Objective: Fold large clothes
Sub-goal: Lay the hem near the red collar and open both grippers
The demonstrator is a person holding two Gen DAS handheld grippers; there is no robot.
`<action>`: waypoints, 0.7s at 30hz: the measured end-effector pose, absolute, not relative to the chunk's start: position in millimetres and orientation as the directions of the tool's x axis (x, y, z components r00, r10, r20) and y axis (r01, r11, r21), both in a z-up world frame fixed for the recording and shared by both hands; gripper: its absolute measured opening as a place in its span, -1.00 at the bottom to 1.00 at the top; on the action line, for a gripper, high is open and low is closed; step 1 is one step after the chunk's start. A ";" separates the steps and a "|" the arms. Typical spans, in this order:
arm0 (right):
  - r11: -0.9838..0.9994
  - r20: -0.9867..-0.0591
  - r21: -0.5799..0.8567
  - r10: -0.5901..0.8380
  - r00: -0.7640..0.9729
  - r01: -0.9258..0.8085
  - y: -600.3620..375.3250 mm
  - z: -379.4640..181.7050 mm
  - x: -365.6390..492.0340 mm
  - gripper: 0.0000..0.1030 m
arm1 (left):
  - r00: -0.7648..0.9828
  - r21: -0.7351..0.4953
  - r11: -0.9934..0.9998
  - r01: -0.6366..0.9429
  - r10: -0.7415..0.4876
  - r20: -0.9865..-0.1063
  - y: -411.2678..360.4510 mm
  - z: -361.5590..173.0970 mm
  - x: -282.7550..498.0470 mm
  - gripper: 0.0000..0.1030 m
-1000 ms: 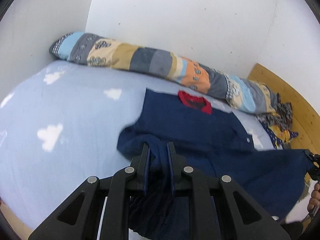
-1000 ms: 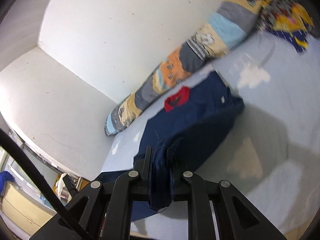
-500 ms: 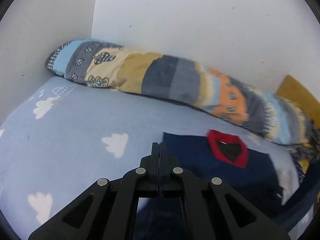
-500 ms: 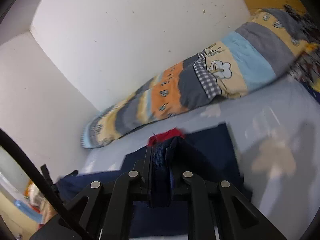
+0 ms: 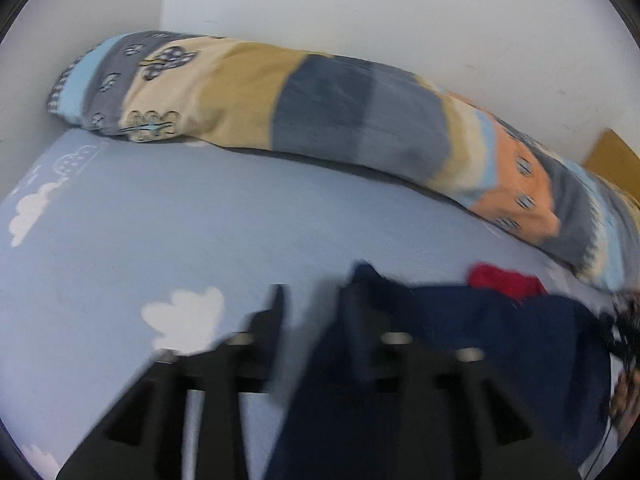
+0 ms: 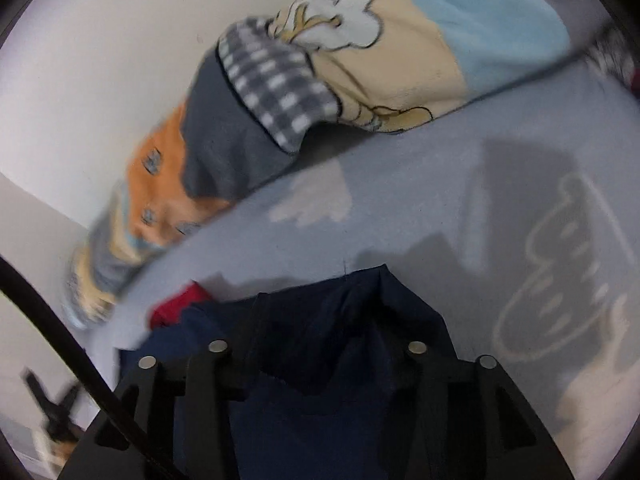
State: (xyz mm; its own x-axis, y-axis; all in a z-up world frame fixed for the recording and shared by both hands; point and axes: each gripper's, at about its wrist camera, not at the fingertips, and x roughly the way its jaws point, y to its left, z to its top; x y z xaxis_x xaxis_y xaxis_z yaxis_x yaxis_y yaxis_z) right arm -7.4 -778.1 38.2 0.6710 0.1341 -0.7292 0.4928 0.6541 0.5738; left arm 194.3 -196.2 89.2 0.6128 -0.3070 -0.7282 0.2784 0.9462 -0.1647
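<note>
A navy garment (image 5: 480,344) with a red collar (image 5: 504,280) lies on the light blue cloud-print bed sheet (image 5: 160,240). My left gripper (image 5: 312,304) is open, its jaws spread, with the garment's folded corner draped over the right finger (image 5: 356,320). In the right wrist view the garment (image 6: 340,352) lies between and over the wide-open fingers of my right gripper (image 6: 320,304), with the red collar (image 6: 176,304) to the left. Both views are motion-blurred.
A long patchwork bolster (image 5: 320,108) lies along the white wall at the back of the bed; it also shows in the right wrist view (image 6: 320,80). A wooden headboard (image 5: 612,160) is at far right. A black cable (image 6: 60,328) crosses the lower left.
Both grippers have gone from shut on the garment to open. They carried the lower part forward toward the collar, and the fabric now rests on the bed near the bolster.
</note>
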 end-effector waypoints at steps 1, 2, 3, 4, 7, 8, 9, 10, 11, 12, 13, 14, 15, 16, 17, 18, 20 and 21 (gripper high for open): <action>0.643 -0.711 0.593 0.135 0.691 0.485 -781.7 41.8 -15.8 0.37 | 0.613 -0.152 0.941 0.303 -0.315 -0.724 -198.2 89.1 184.8 -0.14; 0.640 -0.696 0.603 0.132 0.706 0.476 -783.7 47.1 -23.5 0.46 | 0.609 -0.144 0.926 0.349 -0.341 -0.716 -201.4 89.9 171.8 -0.13; 0.641 -0.671 0.619 0.131 0.730 0.454 -785.5 58.1 -36.0 0.49 | 0.604 -0.143 0.917 0.374 -0.357 -0.712 -203.6 91.2 162.0 -0.13; 0.643 -0.653 0.630 0.135 0.746 0.435 -787.1 66.0 -44.6 0.49 | 0.602 -0.143 0.905 0.400 -0.377 -0.704 -205.0 92.8 150.6 -0.12; 0.661 -0.624 0.630 0.118 0.773 0.407 -784.1 92.0 -67.0 0.50 | 0.578 -0.151 0.860 0.486 -0.447 -0.683 -217.3 93.7 119.1 -0.08; 0.674 -0.618 0.623 0.113 0.778 0.397 -780.0 99.1 -70.5 0.51 | 0.571 -0.142 0.849 0.509 -0.456 -0.683 -223.7 92.1 110.6 -0.07; 0.703 -0.618 0.607 0.125 0.776 0.371 -772.0 105.0 -71.2 0.53 | 0.554 -0.132 0.828 0.545 -0.474 -0.684 -234.9 88.0 100.1 -0.07; 0.739 -0.624 0.587 0.152 0.766 0.332 -758.1 107.6 -68.5 0.52 | 0.547 -0.129 0.818 0.561 -0.483 -0.684 -241.7 85.3 96.0 -0.07; 0.761 -0.631 0.571 0.167 0.757 0.308 -746.7 106.0 -65.6 0.52 | 0.544 -0.118 0.807 0.579 -0.490 -0.681 -251.2 80.9 89.4 -0.07; 0.797 -0.650 0.538 0.183 0.738 0.276 -728.7 102.2 -59.3 0.52 | 0.534 -0.111 0.795 0.597 -0.497 -0.684 -262.2 74.5 85.0 -0.07; 0.830 -0.665 0.503 0.192 0.721 0.242 -710.6 97.4 -53.7 0.49 | 0.514 -0.118 0.782 0.612 -0.506 -0.693 -271.0 67.6 82.8 -0.07; 0.854 -0.676 0.476 0.203 0.709 0.209 -695.5 89.9 -47.1 0.45 | 0.498 -0.121 0.773 0.623 -0.511 -0.701 -279.4 60.2 82.8 -0.07; 0.875 -0.692 0.446 0.203 0.693 0.189 -683.4 80.9 -38.6 0.35 | 0.501 -0.104 0.776 0.622 -0.497 -0.709 -286.8 52.5 83.7 -0.07; 0.894 -0.720 0.407 0.186 0.669 0.190 -676.4 67.9 -27.6 0.29 | 0.504 -0.082 0.782 0.618 -0.474 -0.722 -292.0 44.5 86.8 -0.07; 0.900 -0.744 0.385 0.173 0.645 0.203 -677.2 56.1 -18.9 0.24 | 0.502 -0.069 0.792 0.607 -0.449 -0.739 -293.9 34.6 94.1 -0.07; 0.904 -0.771 0.356 0.143 0.621 0.234 -683.5 43.5 -10.6 0.06 | 0.512 -0.052 0.812 0.582 -0.415 -0.752 -291.8 27.7 100.7 -0.07; 0.885 -0.819 0.302 0.051 0.571 0.355 -712.1 24.3 -4.0 -0.25 | 0.521 -0.031 0.841 0.540 -0.363 -0.773 -281.0 17.9 114.9 -0.07; 0.848 -0.830 0.300 0.006 0.558 0.437 -735.8 20.2 -8.0 -0.44 | 0.525 -0.030 0.848 0.529 -0.355 -0.773 -275.2 17.0 118.5 -0.07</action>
